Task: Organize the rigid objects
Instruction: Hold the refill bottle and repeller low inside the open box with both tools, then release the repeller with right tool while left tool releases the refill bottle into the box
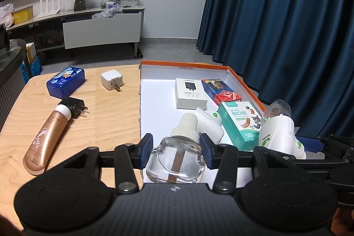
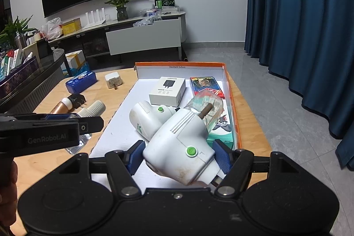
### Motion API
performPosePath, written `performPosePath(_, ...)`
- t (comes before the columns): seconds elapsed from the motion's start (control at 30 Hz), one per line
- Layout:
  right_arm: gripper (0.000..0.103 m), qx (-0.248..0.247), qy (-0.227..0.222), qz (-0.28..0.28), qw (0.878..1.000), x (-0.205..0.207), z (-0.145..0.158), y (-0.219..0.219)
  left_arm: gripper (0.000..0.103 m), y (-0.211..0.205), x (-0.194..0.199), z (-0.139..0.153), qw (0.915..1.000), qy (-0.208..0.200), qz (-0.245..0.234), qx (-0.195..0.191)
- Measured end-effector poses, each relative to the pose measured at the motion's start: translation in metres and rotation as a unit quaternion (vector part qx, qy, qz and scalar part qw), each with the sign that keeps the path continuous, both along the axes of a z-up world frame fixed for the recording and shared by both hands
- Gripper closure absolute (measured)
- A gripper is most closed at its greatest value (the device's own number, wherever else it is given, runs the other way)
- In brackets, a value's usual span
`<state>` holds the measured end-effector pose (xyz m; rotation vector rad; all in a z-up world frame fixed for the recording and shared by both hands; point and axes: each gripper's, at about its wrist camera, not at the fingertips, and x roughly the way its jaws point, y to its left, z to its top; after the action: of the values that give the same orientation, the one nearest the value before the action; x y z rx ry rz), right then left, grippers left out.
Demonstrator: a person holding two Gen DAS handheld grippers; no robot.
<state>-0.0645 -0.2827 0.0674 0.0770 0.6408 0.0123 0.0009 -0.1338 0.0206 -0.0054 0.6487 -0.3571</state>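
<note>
My left gripper (image 1: 177, 148) is shut on a clear refill bottle (image 1: 177, 163) with a white ribbed cap, over the near left edge of the orange-rimmed white box (image 1: 183, 64). My right gripper (image 2: 180, 155) is shut on a white plug-in vaporizer (image 2: 183, 145) with a green button and a clear bottle screwed into its far end, held above the box's (image 2: 179, 64) near end. A second white vaporizer (image 2: 150, 118) lies inside the box. The left gripper's arm, still holding the bottle's cap (image 2: 93, 108), shows at the left of the right wrist view.
In the box lie a white charger carton (image 1: 191, 93), card packs (image 1: 219, 89) and a green plaster box (image 1: 241, 123). On the wooden table (image 1: 106, 121) to the left lie a blue tin (image 1: 65, 81), a white charger (image 1: 111, 80), a black charger (image 1: 74, 106) and a gold tube (image 1: 46, 141). A blue curtain hangs to the right.
</note>
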Motion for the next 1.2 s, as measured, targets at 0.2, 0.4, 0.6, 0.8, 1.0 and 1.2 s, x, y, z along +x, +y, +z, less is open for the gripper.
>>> performPosePath(0.2, 0.022, -0.001, 0.002, -0.002, 1.000, 0.003, -0.001, -0.002, 0.056, -0.001, 0.002, -0.003, 1.0000, 0.004, -0.002, 0.001)
performPosePath(0.4, 0.022, -0.008, 0.005, -0.004, 1.000, 0.006, -0.004, -0.001, 0.056, -0.003, 0.005, -0.005, 1.0000, 0.007, -0.004, 0.002)
performPosePath(0.6, 0.022, -0.009, 0.005, -0.007, 1.000, 0.009, -0.006, -0.001, 0.056, -0.004, 0.006, -0.006, 0.9999, 0.009, -0.005, 0.002)
performPosePath(0.8, 0.022, -0.010, 0.010, -0.009, 1.000, 0.012, -0.010, -0.003, 0.056, -0.005, 0.008, -0.007, 0.9999, 0.011, -0.008, 0.002)
performPosePath(1.0, 0.020, -0.022, -0.008, -0.020, 1.000, 0.012, -0.007, -0.005, 0.056, -0.006, 0.011, -0.009, 0.9998, 0.015, -0.011, 0.002)
performPosePath(1.2, 0.020, -0.020, -0.018, -0.032, 0.999, 0.010, -0.003, -0.012, 0.056, -0.010, 0.011, -0.012, 0.9996, 0.019, -0.019, 0.004)
